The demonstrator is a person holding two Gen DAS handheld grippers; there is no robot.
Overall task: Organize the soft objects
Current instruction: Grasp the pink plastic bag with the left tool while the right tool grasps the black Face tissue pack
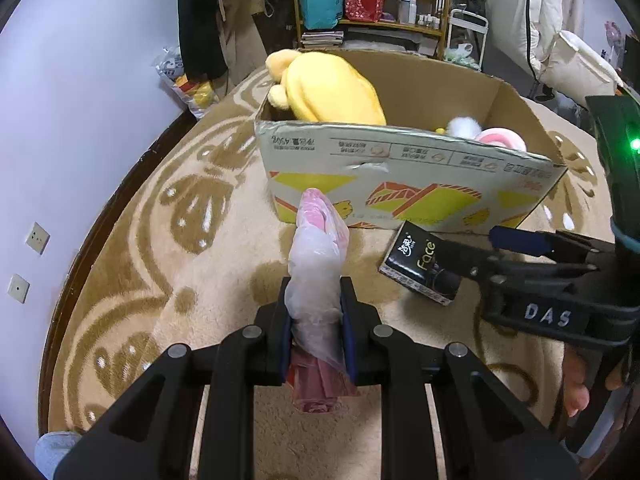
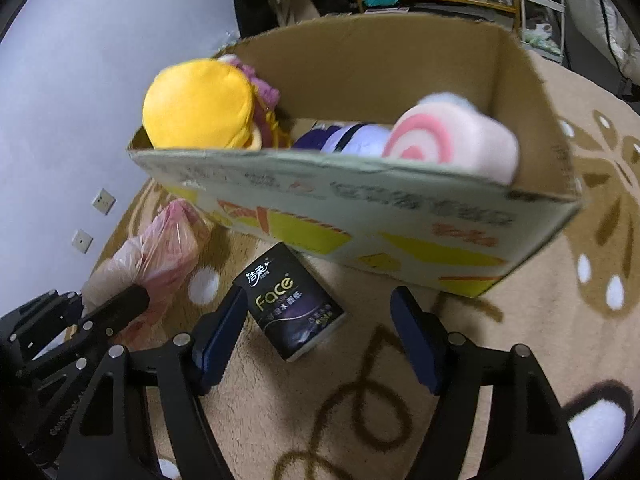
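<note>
My left gripper (image 1: 314,312) is shut on a pink item wrapped in a clear plastic bag (image 1: 316,256), held just above the rug in front of the cardboard box (image 1: 400,176). The bag also shows in the right wrist view (image 2: 156,252). My right gripper (image 2: 320,316) is open, its fingers on either side of a black "Face" tissue pack (image 2: 292,304) lying on the rug, not touching it. The pack also shows in the left wrist view (image 1: 420,264). The box (image 2: 360,216) holds a yellow plush (image 2: 200,104), a pink-and-white roll plush (image 2: 452,140) and a purple plush (image 2: 352,138).
A beige patterned rug (image 1: 200,280) covers the floor. A white wall with sockets (image 1: 36,238) is to the left. A shelf (image 1: 372,0) with bags and bottles and hanging clothes stand behind the box.
</note>
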